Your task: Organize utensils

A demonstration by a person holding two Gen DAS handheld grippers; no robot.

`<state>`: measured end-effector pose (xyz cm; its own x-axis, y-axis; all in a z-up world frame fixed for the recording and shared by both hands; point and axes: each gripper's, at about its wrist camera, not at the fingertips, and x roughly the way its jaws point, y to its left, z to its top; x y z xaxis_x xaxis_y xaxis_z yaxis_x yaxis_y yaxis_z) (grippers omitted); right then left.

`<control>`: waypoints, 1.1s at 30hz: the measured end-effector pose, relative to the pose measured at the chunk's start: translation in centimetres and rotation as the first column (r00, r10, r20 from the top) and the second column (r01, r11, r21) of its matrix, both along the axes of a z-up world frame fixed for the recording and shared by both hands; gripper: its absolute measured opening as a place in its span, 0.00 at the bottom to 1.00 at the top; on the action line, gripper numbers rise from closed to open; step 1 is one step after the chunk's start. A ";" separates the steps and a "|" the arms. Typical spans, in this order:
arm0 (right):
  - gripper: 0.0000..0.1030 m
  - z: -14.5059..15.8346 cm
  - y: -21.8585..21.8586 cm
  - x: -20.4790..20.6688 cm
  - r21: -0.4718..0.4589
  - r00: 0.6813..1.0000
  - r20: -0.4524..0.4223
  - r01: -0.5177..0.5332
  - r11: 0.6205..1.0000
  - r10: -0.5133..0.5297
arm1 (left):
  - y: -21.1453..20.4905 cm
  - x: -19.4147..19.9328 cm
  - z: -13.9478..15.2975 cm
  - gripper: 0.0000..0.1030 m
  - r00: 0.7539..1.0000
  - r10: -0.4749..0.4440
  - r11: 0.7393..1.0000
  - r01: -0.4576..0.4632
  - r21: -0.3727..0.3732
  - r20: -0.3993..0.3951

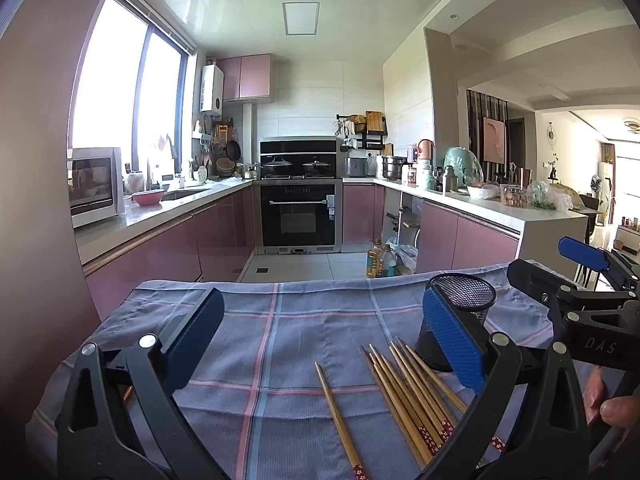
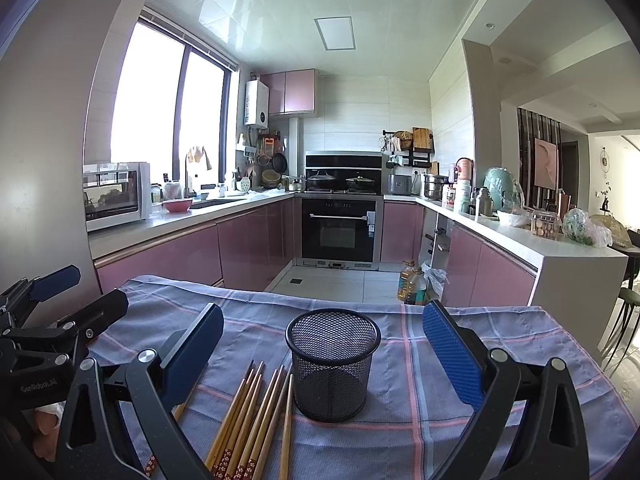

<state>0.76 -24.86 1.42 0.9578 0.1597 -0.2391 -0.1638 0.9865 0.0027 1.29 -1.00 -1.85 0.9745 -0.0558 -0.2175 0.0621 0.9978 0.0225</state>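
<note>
Because nothing is gripped yet, the left gripper (image 1: 320, 344) and the right gripper (image 2: 322, 354) hover wide apart and empty. The mesh cup (image 2: 333, 364) stands upright mid-table, toward its far edge, and the chopsticks (image 2: 248, 420) lie loose just beside it on the checked cloth (image 2: 440, 420), likely staged for loading.

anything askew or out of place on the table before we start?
Nothing damaged or spilled. The chopsticks lie loose on the checked cloth beside the mesh cup, which stands upright and empty. One chopstick lies apart from the bundle. Both grippers hover open, holding nothing.
</note>
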 end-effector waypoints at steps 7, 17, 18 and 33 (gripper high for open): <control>0.94 -0.3 0.1 0.3 -0.002 1.000 -0.013 -0.003 1.000 0.003 | 0.4 0.5 -0.1 0.95 1.000 -0.001 1.000 0.001 0.000 -0.024; 0.94 -1.9 -0.3 2.0 0.017 0.986 -0.148 -0.082 0.997 0.083 | 0.8 1.5 -1.4 0.95 0.994 -0.013 1.000 0.015 0.015 -0.112; 0.94 -2.3 -0.3 2.2 0.013 0.980 -0.172 -0.097 0.995 0.097 | 0.9 1.7 -1.6 0.94 0.991 -0.017 1.000 0.019 0.019 -0.130; 0.56 -10.3 1.2 5.9 -0.012 0.814 -0.559 -0.200 0.980 0.159 | 2.0 7.5 -8.0 0.63 0.882 -0.114 0.991 0.135 0.013 -0.457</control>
<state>6.70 -23.71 -8.86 0.6170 0.2799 -0.7356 -0.3290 0.9408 0.0820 8.80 1.04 -9.84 0.7536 -0.1507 -0.6399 0.2001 0.9798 0.0048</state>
